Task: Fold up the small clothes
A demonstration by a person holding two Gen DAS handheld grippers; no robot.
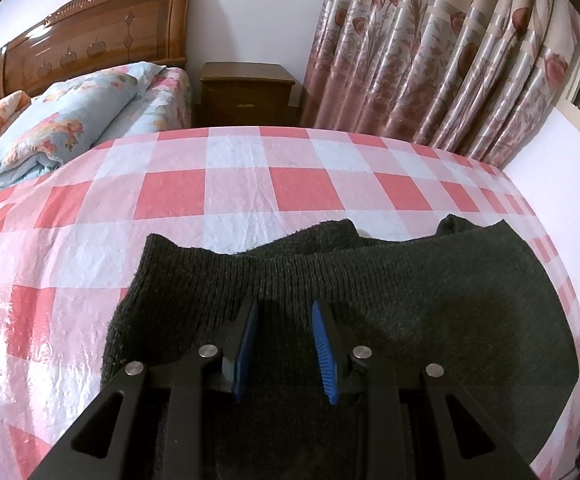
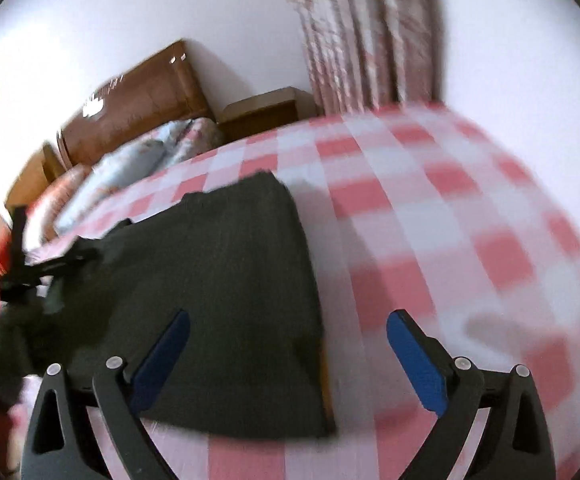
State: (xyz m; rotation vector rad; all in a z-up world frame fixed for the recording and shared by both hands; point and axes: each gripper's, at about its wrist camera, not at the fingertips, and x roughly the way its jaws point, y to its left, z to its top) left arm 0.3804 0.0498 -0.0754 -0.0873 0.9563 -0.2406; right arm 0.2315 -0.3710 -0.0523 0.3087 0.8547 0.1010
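A table under a pink-and-white checked cloth (image 1: 218,184) fills most of the room in front of me, with a bed, a wooden headboard (image 1: 90,36) and flowered curtains (image 1: 441,52) behind it. On the cloth lies a dark, charcoal-green knitted garment (image 1: 429,292), ribbed along its far edge, flat with a wavy top hem and a straight right side. The left gripper (image 1: 285,350) hovers over it, blue pads parted, gripping nothing. The right gripper (image 2: 288,360) is spread wide, empty, above the garment's right edge.

Matt ribbed knit garment (image 1: 369,300) on glossy crinkled plastic-looking checked cover (image 1: 210,192); polished wooden headboard (image 1: 98,36).
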